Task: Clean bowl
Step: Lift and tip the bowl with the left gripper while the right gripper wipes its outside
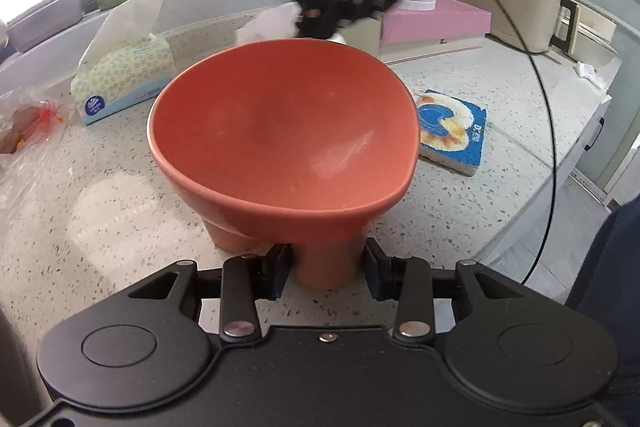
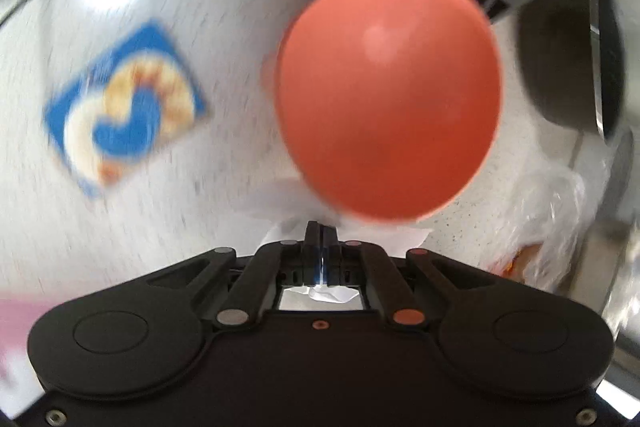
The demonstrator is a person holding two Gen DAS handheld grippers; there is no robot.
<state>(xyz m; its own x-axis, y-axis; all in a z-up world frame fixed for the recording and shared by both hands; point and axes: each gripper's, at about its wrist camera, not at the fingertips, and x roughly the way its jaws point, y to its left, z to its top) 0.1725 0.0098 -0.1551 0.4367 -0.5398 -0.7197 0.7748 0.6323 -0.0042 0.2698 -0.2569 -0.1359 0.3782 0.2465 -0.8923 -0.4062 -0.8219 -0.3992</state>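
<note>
R-wrist view blurred, bowl foot hidden

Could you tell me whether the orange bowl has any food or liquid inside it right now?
No, the orange bowl shows only a bare inner surface in the left wrist view, with nothing lying in it.

The bowl is terracotta orange, inside and outside, with pale whitish smears on the inner wall. The counter is off-white with small dark speckles. The tissue pack shows pale yellow and green circles above a light blue band. The sponge is blue with a white and orange print. Both grippers, left and right, are black. The tissue is white.
</note>
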